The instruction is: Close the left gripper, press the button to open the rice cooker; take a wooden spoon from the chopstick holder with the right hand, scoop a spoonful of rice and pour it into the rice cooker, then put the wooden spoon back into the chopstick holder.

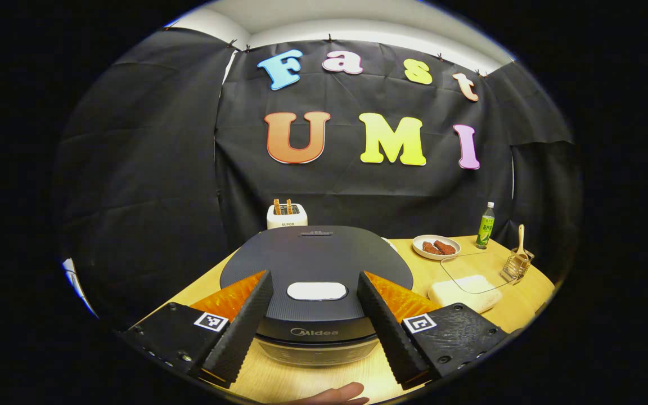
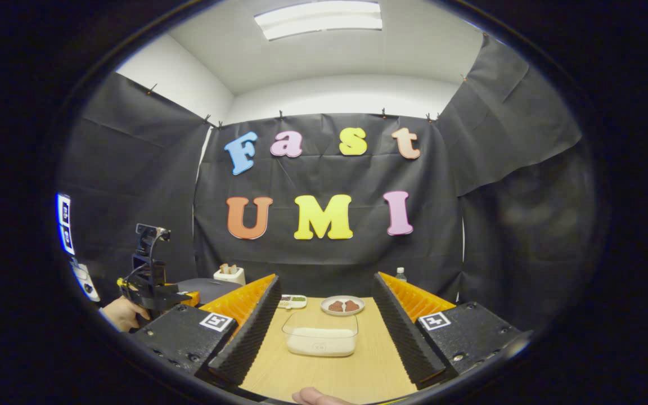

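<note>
A dark rice cooker (image 1: pixel 315 264) with its lid down sits straight ahead in the left gripper view, its white button (image 1: pixel 316 291) on the front of the lid. My left gripper (image 1: pixel 315 284) stands open, its fingers either side of the button and just above the lid. Far right on the table, a wooden spoon (image 1: pixel 521 239) stands in the wire chopstick holder (image 1: pixel 515 269). A clear container of rice (image 2: pixel 320 334) lies ahead of my open, empty right gripper (image 2: pixel 324 289). The left gripper (image 2: pixel 149 289), held by a hand, shows at the left of the right gripper view.
A plate of brown food (image 1: pixel 436 246), a green bottle (image 1: pixel 485 217) and a white toaster (image 1: pixel 287 215) stand along the back of the wooden table (image 1: pixel 301 382). A small white tray (image 2: pixel 293 301) lies behind the rice container. Black cloth walls close the booth.
</note>
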### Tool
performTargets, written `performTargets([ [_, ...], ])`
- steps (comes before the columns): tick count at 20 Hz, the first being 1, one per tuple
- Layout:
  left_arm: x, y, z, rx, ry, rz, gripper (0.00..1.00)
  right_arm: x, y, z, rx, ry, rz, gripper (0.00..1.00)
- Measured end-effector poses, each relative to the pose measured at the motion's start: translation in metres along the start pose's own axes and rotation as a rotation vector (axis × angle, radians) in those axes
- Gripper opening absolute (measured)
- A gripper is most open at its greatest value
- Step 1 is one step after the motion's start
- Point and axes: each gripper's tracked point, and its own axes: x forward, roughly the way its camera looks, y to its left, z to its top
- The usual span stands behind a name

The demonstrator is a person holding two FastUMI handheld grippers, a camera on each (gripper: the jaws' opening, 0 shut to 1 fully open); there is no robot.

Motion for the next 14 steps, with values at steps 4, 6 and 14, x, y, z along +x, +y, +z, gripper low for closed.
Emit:
performTargets([
  [4,0.0,0.0,-0.001,0.006,-0.05,0.009,0.98,0.0,0.001,-0.002,0.011,0.002,0.009,1.0],
  [6,0.0,-0.001,-0.003,0.009,-0.077,0.008,0.98,0.002,-0.003,-0.005,0.022,0.012,0.004,1.0],
  [14,0.003,-0.002,-0.006,0.003,-0.121,0.006,0.86,0.004,-0.004,-0.009,0.04,0.026,0.003,1.0],
])
